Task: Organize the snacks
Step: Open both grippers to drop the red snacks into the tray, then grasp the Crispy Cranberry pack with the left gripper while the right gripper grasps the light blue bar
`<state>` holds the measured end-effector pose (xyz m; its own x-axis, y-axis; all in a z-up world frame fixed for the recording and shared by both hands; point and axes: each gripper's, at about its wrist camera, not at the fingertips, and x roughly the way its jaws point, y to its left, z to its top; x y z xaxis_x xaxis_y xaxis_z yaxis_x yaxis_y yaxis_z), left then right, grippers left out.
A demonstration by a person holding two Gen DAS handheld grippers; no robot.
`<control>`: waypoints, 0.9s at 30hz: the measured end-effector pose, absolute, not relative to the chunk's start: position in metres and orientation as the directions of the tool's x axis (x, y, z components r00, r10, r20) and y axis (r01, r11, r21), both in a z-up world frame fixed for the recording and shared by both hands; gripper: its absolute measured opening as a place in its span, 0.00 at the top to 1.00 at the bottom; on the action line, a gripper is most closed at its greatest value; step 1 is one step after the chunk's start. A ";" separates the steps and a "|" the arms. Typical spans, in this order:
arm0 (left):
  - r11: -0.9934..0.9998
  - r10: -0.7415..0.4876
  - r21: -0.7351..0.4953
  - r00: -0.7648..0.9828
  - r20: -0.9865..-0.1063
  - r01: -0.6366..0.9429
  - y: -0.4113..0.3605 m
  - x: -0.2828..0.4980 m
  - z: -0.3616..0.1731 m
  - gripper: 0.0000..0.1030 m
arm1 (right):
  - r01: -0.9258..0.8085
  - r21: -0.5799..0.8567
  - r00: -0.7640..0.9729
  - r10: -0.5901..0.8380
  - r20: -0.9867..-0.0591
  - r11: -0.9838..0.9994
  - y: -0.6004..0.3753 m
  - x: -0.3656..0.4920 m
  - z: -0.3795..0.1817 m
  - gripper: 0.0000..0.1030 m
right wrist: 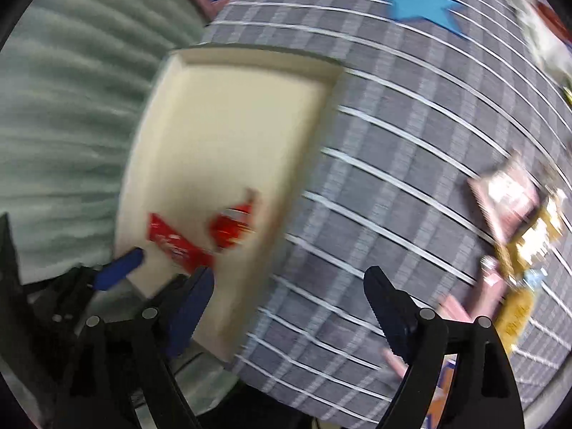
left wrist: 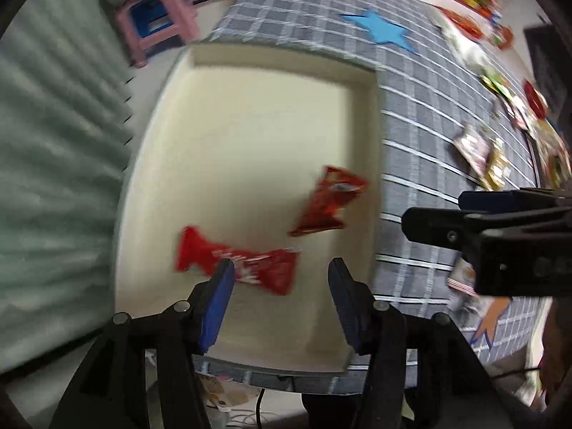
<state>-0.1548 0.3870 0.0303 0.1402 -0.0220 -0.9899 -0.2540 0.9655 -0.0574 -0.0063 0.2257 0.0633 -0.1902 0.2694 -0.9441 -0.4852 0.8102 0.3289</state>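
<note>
Two red snack packets (left wrist: 237, 262) (left wrist: 327, 205) lie flat in the cream tray (left wrist: 250, 107), near its right wall, slightly apart. More wrapped snacks (left wrist: 479, 157) sit scattered on the checkered cloth.

The left gripper (left wrist: 282, 270) has black plastic linkage arms joined by round silver pins. Its fingers (left wrist: 218, 300) carry ridged blue pads. The right gripper (right wrist: 289, 286) looks the same
</note>
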 end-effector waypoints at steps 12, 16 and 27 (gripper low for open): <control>0.971 -0.208 -0.199 0.059 -0.976 0.131 0.245 -0.131 0.021 0.36 | -0.041 0.139 -0.127 0.133 -0.983 0.989 0.029 -0.028 0.038 0.00; 0.965 -0.219 -0.216 0.007 -0.976 0.147 0.216 -0.123 0.005 0.36 | 0.030 0.140 -0.145 0.143 -0.979 0.990 -0.007 -0.045 0.033 0.00; 0.988 -0.074 -0.075 -0.010 -0.997 0.137 0.217 -0.111 -0.029 0.36 | 0.027 0.124 -0.166 0.127 -0.978 0.992 -0.035 -0.072 0.024 0.00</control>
<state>-0.1112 0.2173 -0.0287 -0.0102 -0.0740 -0.9972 0.1372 0.9877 -0.0747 -0.0718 -0.0353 0.0242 -0.1657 0.1268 -0.9780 0.0275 0.9919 0.1239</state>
